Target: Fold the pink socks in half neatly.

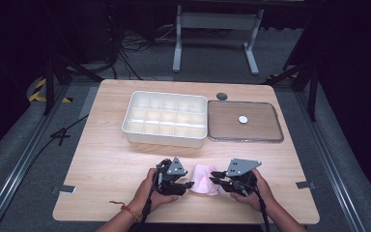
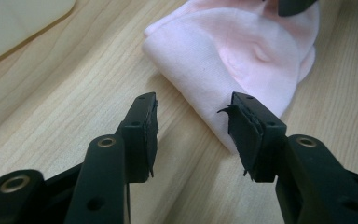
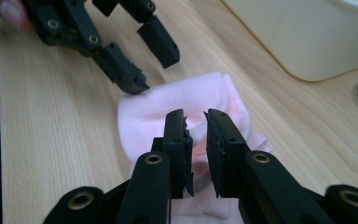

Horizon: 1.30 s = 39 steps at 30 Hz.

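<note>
On the near edge of the light wooden table (image 1: 106, 145), the left gripper (image 1: 187, 185) sits with its jaws spread, nothing pinched, its right pad just over the fold of the soft pink folded cloth (image 2: 242, 60). That cloth lies flat between both tools, near the middle. Over to the right gripper (image 3: 196, 122): jaws narrowly parted with a ridge of pink fabric between them, pinching the cloth. Far behind sits the white plastic compartment tray (image 1: 135, 126), the brown flat lid (image 1: 258, 128) right of it.

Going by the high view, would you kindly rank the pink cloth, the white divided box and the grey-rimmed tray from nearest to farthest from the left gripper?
From the left gripper:
1. Pink cloth, right beside it.
2. White divided box, farther back.
3. Grey-rimmed tray, back and to the right.
</note>
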Each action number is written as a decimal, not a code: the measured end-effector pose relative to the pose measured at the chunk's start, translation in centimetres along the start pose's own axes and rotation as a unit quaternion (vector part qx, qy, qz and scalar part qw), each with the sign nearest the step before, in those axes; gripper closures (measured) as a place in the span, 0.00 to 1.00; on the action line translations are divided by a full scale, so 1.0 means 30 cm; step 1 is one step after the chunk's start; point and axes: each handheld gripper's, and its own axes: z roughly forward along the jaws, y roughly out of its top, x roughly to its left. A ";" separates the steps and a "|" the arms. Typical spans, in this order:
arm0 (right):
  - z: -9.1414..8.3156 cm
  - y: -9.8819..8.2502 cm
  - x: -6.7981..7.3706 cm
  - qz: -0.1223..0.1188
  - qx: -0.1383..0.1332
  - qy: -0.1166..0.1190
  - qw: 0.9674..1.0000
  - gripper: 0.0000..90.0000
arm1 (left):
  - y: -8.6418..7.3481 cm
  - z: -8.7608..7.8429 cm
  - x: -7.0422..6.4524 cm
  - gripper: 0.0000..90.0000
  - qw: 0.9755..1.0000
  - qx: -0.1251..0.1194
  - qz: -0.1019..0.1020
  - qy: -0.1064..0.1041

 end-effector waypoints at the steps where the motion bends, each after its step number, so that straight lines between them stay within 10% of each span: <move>1: 0.006 -0.002 0.002 -0.004 0.005 0.001 1.000 0.87 | -0.001 0.003 0.003 0.57 1.000 0.002 -0.002 -0.001; 9: -0.007 0.006 0.012 -0.005 -0.030 0.013 0.999 0.85 | -0.008 0.014 0.003 0.56 1.000 0.003 -0.003 0.001; 19: 0.066 -0.047 -0.015 -0.003 0.053 -0.004 0.999 0.86 | -0.014 0.020 0.009 0.54 1.000 0.002 -0.006 -0.005; 39: 0.079 -0.059 -0.030 0.006 0.041 0.003 0.999 0.90 | 0.013 0.051 -0.003 0.63 0.996 -0.034 -0.047 -0.074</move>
